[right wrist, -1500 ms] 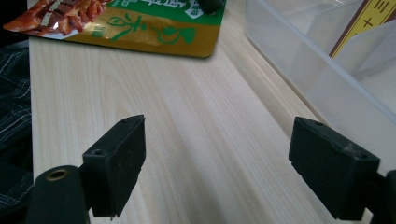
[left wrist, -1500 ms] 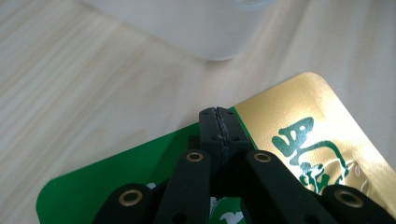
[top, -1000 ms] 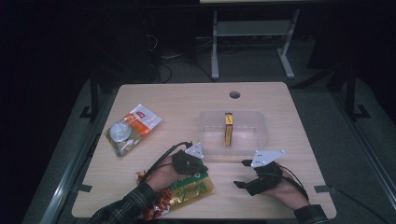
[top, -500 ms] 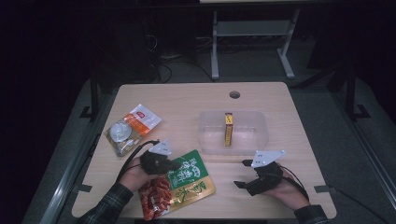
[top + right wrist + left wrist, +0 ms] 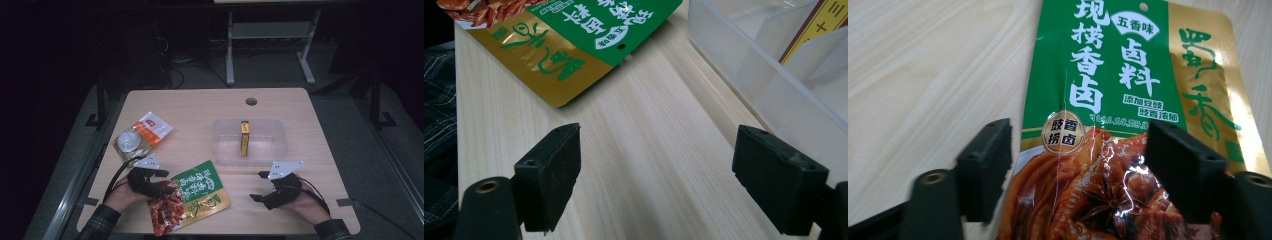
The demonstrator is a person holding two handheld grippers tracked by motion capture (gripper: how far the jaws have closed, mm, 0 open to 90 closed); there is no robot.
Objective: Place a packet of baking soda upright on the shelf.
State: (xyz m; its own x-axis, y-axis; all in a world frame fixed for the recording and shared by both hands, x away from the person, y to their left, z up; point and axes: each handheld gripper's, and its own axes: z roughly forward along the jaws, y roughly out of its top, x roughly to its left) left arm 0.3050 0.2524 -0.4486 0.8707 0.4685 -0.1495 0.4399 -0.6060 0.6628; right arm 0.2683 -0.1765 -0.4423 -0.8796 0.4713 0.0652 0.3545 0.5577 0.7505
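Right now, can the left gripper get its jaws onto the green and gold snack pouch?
Probably yes. The left gripper has just been opening, and its jaws stand wide on either side of the green and gold snack pouch, which lies flat on the wooden table directly ahead. Nothing lies between them.

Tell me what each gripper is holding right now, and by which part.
Nothing is held. The left gripper has just been opening; its jaws straddle the lower end of the green sauce packet without pressing it. The right gripper stands open over bare table.
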